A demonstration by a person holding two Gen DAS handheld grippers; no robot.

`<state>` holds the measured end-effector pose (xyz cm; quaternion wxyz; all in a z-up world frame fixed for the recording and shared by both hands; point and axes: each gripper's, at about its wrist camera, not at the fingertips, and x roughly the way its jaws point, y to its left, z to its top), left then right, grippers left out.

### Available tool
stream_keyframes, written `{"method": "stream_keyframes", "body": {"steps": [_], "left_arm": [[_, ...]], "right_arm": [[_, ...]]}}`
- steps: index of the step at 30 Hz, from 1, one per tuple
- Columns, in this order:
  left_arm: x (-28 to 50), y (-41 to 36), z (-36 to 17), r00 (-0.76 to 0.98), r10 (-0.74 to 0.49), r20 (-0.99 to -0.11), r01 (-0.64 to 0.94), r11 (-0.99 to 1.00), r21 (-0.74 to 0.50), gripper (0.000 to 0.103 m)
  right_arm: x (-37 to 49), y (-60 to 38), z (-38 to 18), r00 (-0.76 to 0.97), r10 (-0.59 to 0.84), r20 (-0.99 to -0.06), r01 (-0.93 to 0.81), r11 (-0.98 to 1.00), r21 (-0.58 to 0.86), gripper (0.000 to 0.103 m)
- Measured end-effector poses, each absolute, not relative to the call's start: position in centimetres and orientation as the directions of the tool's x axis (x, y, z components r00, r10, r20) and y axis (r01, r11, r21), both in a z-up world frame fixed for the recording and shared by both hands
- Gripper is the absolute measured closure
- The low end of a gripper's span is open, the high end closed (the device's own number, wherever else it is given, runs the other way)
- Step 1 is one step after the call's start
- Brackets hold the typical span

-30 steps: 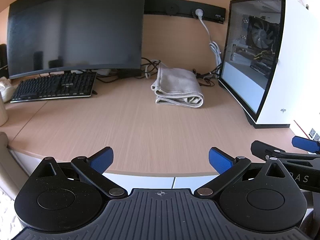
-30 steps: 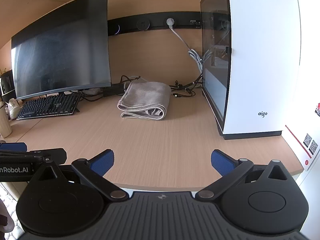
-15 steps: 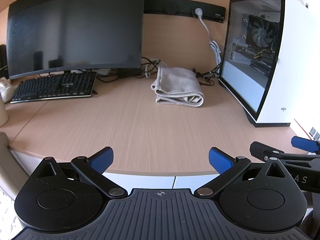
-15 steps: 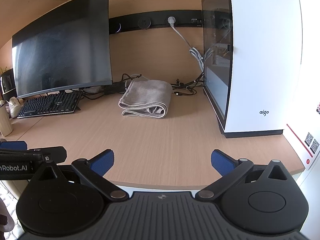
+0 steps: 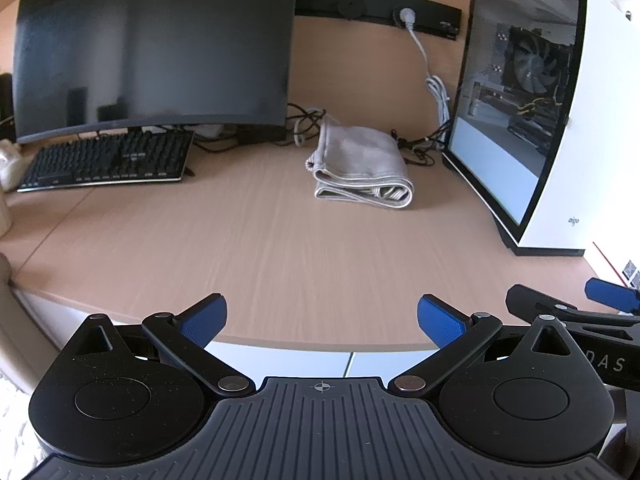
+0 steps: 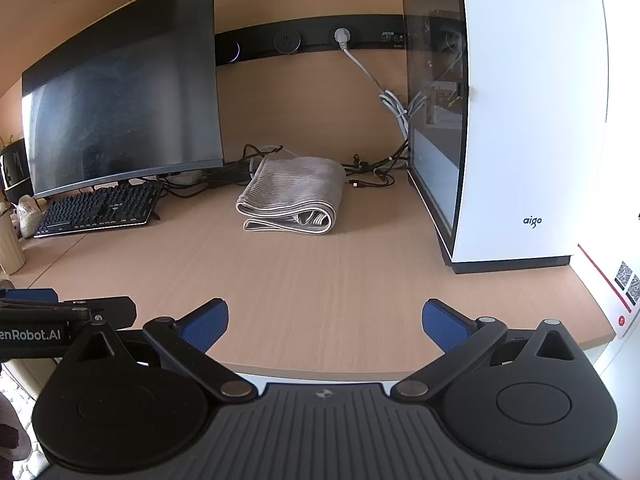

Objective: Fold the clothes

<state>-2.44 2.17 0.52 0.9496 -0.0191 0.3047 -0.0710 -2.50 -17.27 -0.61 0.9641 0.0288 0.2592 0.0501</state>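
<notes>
A grey striped garment (image 5: 362, 168) (image 6: 296, 196) lies folded in a neat bundle at the back of the wooden desk (image 5: 256, 252) (image 6: 320, 280), between the monitor and the PC case. My left gripper (image 5: 322, 318) hangs over the desk's front edge, open, with nothing between its blue pads. My right gripper (image 6: 325, 322) is level with it to the right, also open and empty. Both stay well short of the garment. The right gripper's tip shows at the right edge of the left wrist view, and the left one's at the left edge of the right wrist view.
A curved dark monitor (image 5: 152, 48) (image 6: 120, 112) and a black keyboard (image 5: 108, 160) (image 6: 98, 210) stand at the back left. A white glass-sided PC case (image 5: 548, 120) (image 6: 512, 128) stands on the right. Cables (image 6: 372, 178) trail behind the garment. A beige ribbed cup (image 6: 10, 248) sits far left.
Both grippers have drifted very slightly; the garment sits a touch lower in the right wrist view. Nothing was grasped or released.
</notes>
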Motion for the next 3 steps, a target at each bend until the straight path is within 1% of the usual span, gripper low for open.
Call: {"method": "stream_keyframes", "body": {"steps": [3], "left_arm": [[-1.83,2.43,0.79,0.815,-0.135,-0.564,0.111,0.991,-0.077,0.0]], "right_arm": [[-2.15,-17.36,-0.65,0.854,0.119,-0.506,-0.083,0.992,0.093,0.0]]}}
